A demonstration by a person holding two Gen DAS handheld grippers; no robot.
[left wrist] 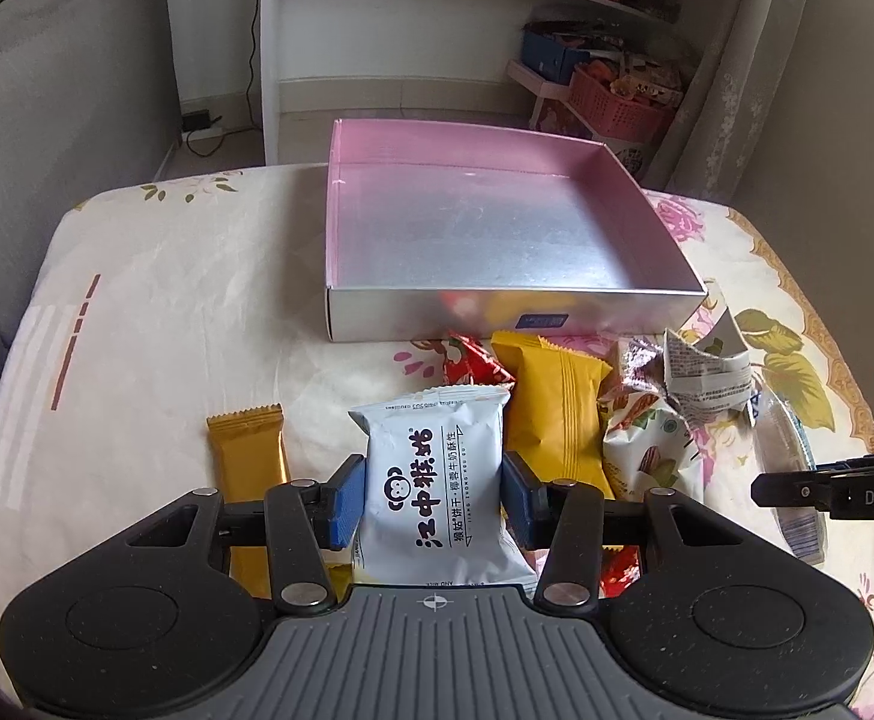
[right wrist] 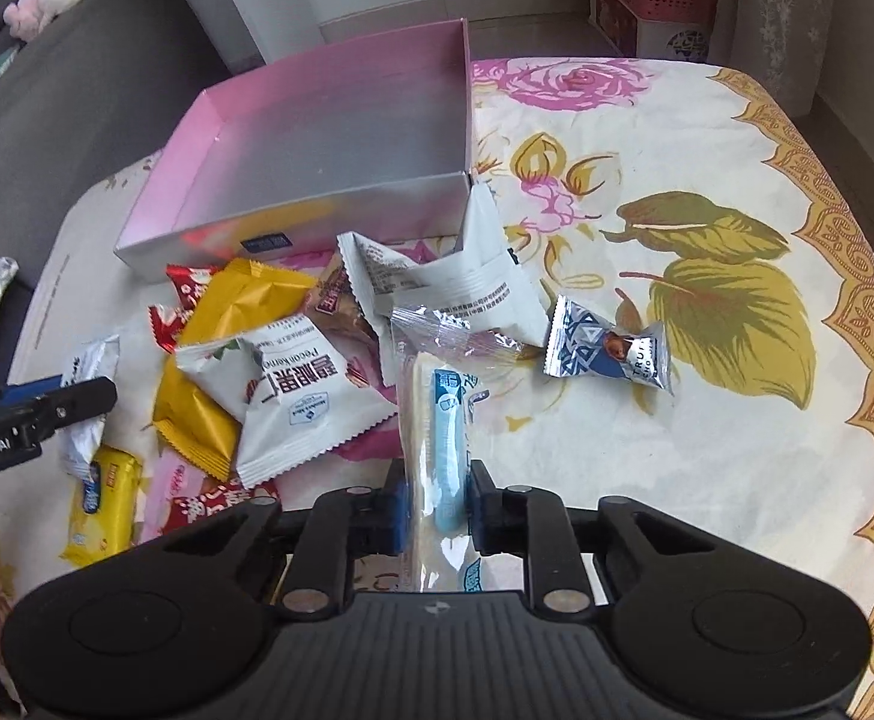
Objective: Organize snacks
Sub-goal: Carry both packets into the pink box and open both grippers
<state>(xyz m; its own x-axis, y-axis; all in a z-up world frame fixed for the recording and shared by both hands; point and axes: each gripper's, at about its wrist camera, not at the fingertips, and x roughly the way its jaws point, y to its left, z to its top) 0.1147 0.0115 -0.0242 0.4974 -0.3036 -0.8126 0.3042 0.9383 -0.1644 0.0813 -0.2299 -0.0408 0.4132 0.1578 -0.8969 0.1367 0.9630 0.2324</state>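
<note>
My left gripper [left wrist: 434, 495] is shut on a white biscuit packet with a monkey logo [left wrist: 437, 480], held over the snack pile. My right gripper [right wrist: 437, 507] is shut on a clear-wrapped stick snack with a blue stripe [right wrist: 440, 420]. An open silver box with pink inner walls [left wrist: 497, 240] stands empty behind the pile; it also shows in the right wrist view [right wrist: 341, 138]. Loose snacks lie in front of it: a yellow packet [left wrist: 557, 408], a gold bar [left wrist: 248, 462], red wrappers [left wrist: 473, 360], white packets [right wrist: 299, 396], a small blue-white candy [right wrist: 608, 354].
A floral cloth [right wrist: 707, 240] covers the table. A grey sofa [left wrist: 47, 90] stands on the left. A white shelf [left wrist: 407, 30] and pink baskets [left wrist: 617, 102] stand behind the table. The right gripper's tip [left wrist: 827, 492] shows at the right of the left wrist view.
</note>
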